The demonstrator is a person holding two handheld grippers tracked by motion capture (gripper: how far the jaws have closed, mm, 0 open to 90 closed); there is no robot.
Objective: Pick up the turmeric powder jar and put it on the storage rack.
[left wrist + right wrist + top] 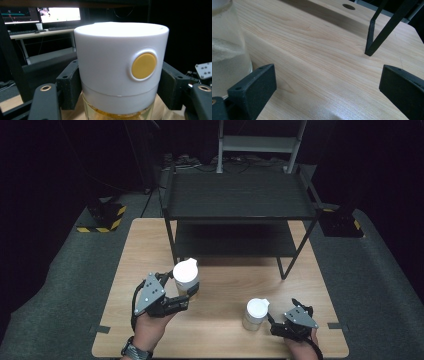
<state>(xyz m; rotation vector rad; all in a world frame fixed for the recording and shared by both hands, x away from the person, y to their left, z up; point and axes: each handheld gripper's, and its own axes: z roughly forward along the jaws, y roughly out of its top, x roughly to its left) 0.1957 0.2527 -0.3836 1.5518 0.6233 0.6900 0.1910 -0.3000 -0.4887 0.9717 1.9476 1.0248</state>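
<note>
A clear jar with yellowish contents, a white lid and a round yellow button stands left of the table's middle. My left gripper is shut on it, one black pad pressing each side just below the lid's middle. A second white-lidded jar holding pale grains stands near the front right. My right gripper sits just right of it, low over the wood. Its jaws are wide apart, with bare table between them and the jar outside the left jaw.
A black two-level metal rack stands on the far half of the wooden table. Its front right leg rises ahead of the right gripper. A round hole is cut in the tabletop farther back.
</note>
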